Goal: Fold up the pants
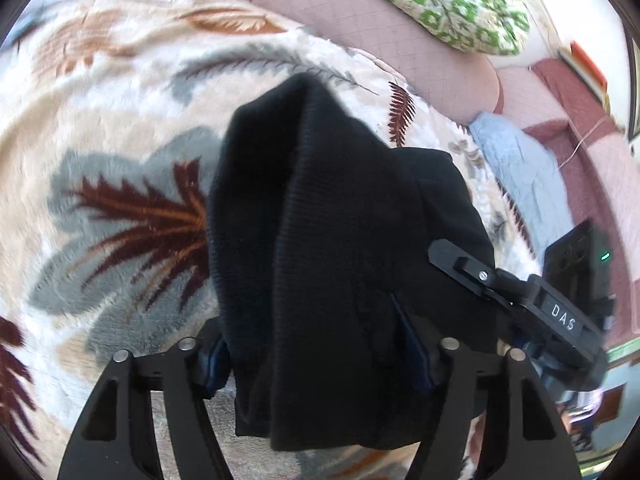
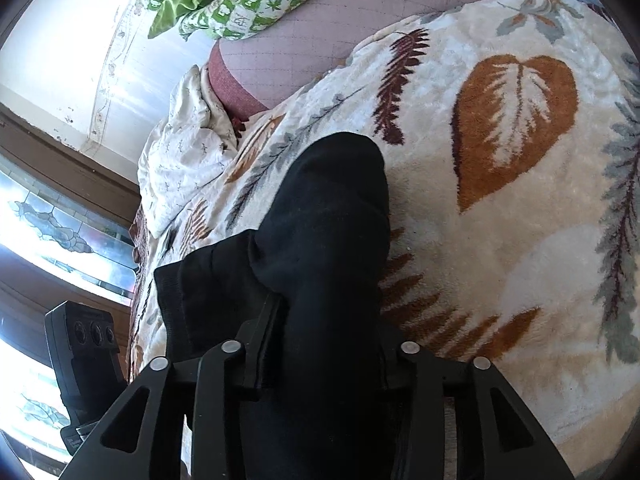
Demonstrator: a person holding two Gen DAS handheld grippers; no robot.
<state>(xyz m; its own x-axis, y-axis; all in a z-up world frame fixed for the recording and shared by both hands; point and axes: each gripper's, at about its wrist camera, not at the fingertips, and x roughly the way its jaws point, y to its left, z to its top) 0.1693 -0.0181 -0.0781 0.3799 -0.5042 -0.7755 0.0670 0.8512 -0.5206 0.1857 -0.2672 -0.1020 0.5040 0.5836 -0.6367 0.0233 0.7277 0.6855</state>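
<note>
Gripping black pants [image 1: 320, 240] above leaf-print blanket [image 1: 120, 140], both grippers.

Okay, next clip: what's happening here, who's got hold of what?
A person is working with two handheld grippers on a pair of black pants over a leaf-patterned blanket on a bed. The left gripper and the right gripper each have black fabric bunched between their fingers, so both are clamped on the pants. The cloth hangs in thick doubled-over folds rather than lying flat. A green patterned pillow sits farther back.
</note>
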